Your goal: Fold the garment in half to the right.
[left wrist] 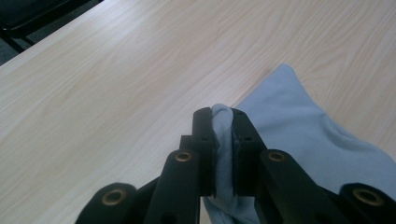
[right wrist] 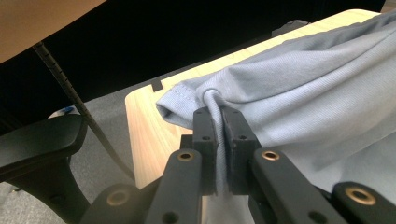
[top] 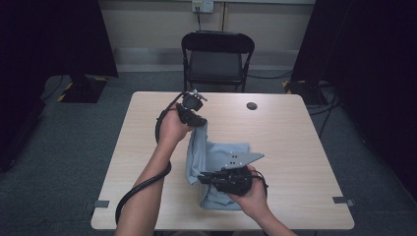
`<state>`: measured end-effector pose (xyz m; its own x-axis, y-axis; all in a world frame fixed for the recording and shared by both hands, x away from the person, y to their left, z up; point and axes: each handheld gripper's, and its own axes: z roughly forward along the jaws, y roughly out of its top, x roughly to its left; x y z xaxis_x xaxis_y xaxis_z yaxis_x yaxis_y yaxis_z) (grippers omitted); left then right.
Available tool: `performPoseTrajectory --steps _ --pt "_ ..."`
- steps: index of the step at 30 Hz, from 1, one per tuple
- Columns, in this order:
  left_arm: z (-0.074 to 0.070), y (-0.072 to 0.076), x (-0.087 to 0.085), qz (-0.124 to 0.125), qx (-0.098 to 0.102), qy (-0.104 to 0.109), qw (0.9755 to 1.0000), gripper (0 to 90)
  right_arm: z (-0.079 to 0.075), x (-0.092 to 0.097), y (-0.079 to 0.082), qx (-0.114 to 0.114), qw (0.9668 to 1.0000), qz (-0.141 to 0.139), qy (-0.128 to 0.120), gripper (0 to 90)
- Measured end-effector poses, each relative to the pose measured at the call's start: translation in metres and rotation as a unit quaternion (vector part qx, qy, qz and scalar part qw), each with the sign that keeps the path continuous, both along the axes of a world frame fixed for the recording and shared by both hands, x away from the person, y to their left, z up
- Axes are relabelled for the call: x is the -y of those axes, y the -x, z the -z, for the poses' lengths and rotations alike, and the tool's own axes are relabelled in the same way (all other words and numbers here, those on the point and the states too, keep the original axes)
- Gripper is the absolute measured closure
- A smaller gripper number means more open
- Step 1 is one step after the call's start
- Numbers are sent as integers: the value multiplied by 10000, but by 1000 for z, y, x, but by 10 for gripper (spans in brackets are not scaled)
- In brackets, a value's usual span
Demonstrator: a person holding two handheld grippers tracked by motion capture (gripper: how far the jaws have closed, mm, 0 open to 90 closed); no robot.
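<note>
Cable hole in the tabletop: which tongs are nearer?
Left. The left tongs sit at the far side of the table, beside the cable hole, pinching the light-blue cloth. The right tongs hold it near the front edge.

Light wood-grain table (top: 295, 147) at centre of room, rectangular, with round black cable port (top: 252, 105) near far edge. Black folding chair (top: 217, 59) directly beyond table, seat facing table. Grey carpet floor (top: 64, 147) on all sides of table. Pale wall (top: 157, 22) behind chair, with white wall socket (top: 202, 5) above chair and grey skirting below. Black curtains (top: 54, 37) left and right of chair. Cables (top: 327, 105) on floor right of table. Tape marks (top: 101, 203) beside near table corners.
</note>
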<state>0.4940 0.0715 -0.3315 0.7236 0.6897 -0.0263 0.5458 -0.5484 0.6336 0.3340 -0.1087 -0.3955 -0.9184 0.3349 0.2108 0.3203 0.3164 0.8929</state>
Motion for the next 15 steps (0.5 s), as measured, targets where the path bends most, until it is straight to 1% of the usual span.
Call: performPoseTrajectory --steps 15 --pt "4 -6 30 165 -41 4 9999 829 8 24 0 -66 9998 181 30 852"
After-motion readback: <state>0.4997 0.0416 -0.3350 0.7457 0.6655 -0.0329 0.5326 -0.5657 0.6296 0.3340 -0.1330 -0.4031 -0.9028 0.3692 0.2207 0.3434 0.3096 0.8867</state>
